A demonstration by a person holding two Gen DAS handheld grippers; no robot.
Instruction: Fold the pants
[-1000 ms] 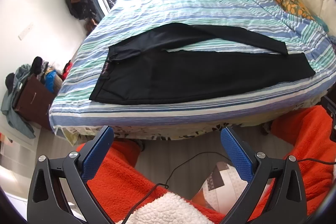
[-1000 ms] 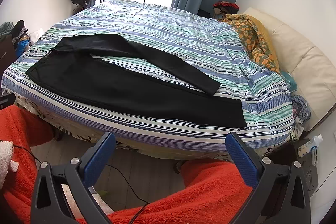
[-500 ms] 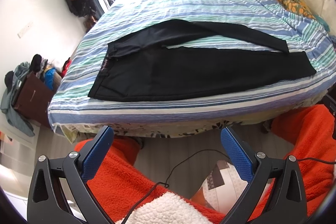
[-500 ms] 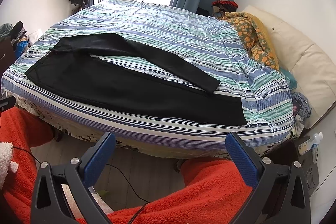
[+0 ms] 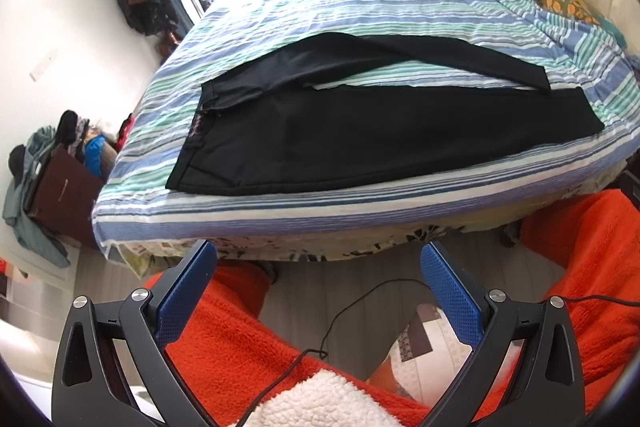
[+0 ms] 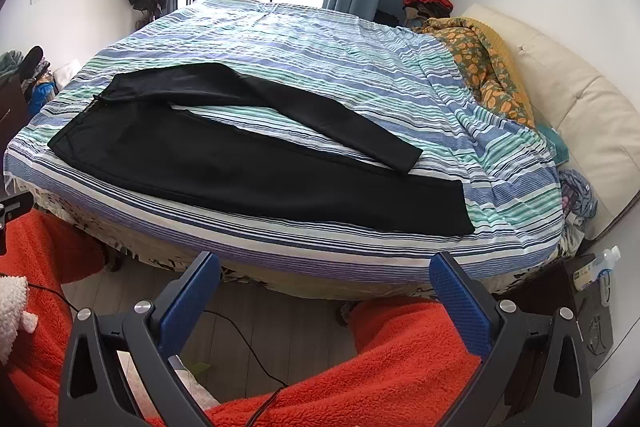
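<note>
Black pants (image 5: 360, 131) lie spread flat on the striped bed (image 5: 360, 11), waistband to the left, the two legs splayed apart toward the right. They also show in the right wrist view (image 6: 248, 167). My left gripper (image 5: 318, 259) is open and empty, held below the bed's near edge over the floor. My right gripper (image 6: 326, 269) is open and empty, also short of the near edge, apart from the pants.
An orange-patterned blanket (image 6: 484, 67) and cream pillows (image 6: 580, 107) lie at the bed's right side. Orange fleece legs (image 6: 380, 379) and a black cable (image 5: 340, 315) are below the grippers. A dark box with clothes (image 5: 56, 183) stands left of the bed; a nightstand with a bottle (image 6: 592, 271) right.
Both grippers have moved slightly closer to the bed; the pants look a little larger and lower in both views. The pants have not moved. Both jaws stay open.
</note>
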